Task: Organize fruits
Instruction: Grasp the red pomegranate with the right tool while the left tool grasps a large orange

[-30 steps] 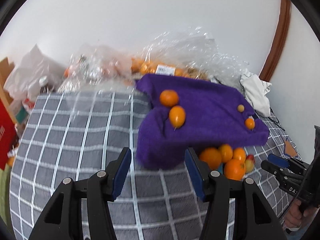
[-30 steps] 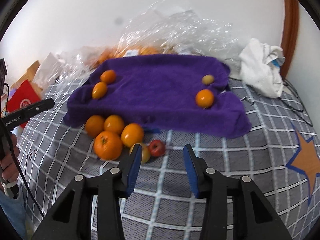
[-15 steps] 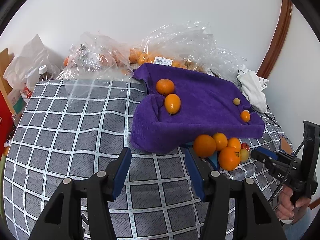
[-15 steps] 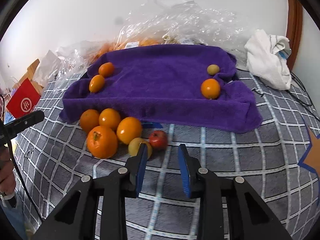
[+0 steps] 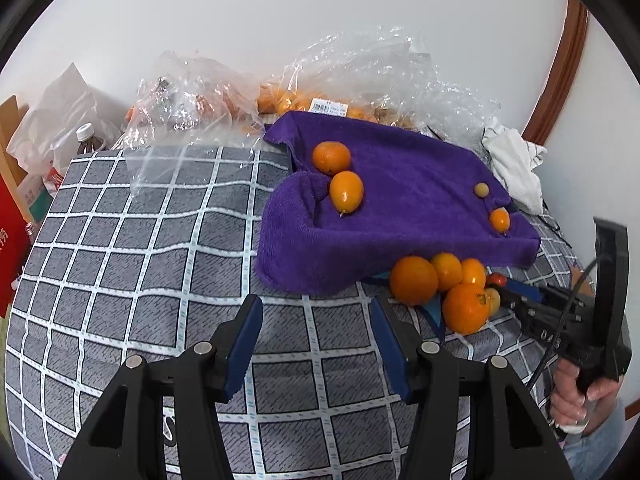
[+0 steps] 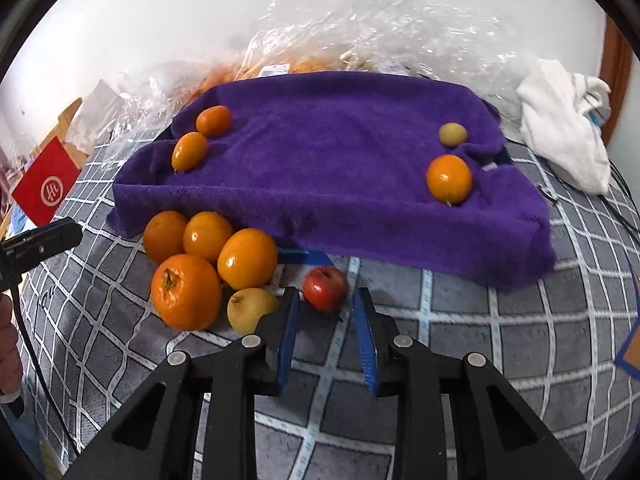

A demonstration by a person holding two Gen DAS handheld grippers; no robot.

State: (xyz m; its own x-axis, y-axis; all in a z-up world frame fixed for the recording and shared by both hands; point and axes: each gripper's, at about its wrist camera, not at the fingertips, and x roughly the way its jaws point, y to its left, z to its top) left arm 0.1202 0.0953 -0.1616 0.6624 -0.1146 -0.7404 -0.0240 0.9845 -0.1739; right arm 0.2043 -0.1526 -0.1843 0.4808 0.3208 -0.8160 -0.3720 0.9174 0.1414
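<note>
- The right gripper (image 6: 325, 334) points down at a grid-patterned grey cover (image 6: 460, 320), its blue pads (image 6: 289, 332) a narrow gap apart and nothing between them; the jaws have just been closing.
- A small red fruit (image 6: 325, 288) lies on the cover just ahead of the tips, not yet between the pads.
- Just left of it sits a yellow fruit (image 6: 250, 309), touching a big orange (image 6: 186, 291) with a green stem scar.
- Three more oranges (image 6: 208, 237) crowd behind those two, against the front edge of a purple towel (image 6: 340, 160).
- A strip of blue (image 6: 300, 256) shows under the towel's front edge, behind the red fruit.
- On the towel's left end lie two orange fruits (image 6: 191, 151), touching; on its right end an orange one (image 6: 449, 179) sits near a small greenish one (image 6: 453, 134).
- The left gripper (image 5: 316, 334) hovers over bare cover near the towel's left corner, jaws apart and empty.
- From that side, a hand (image 5: 576, 396) grips the right tool's handle at the frame's right edge.
- Beyond the towel, clear plastic bags (image 6: 360, 20) of orange fruit pile against a white wall (image 5: 280, 20).
- A white cloth (image 6: 564, 124) lies to the towel's right.
- A capped bottle (image 5: 88, 140) and a red box (image 6: 46, 186) stand off the cover's left side.
</note>
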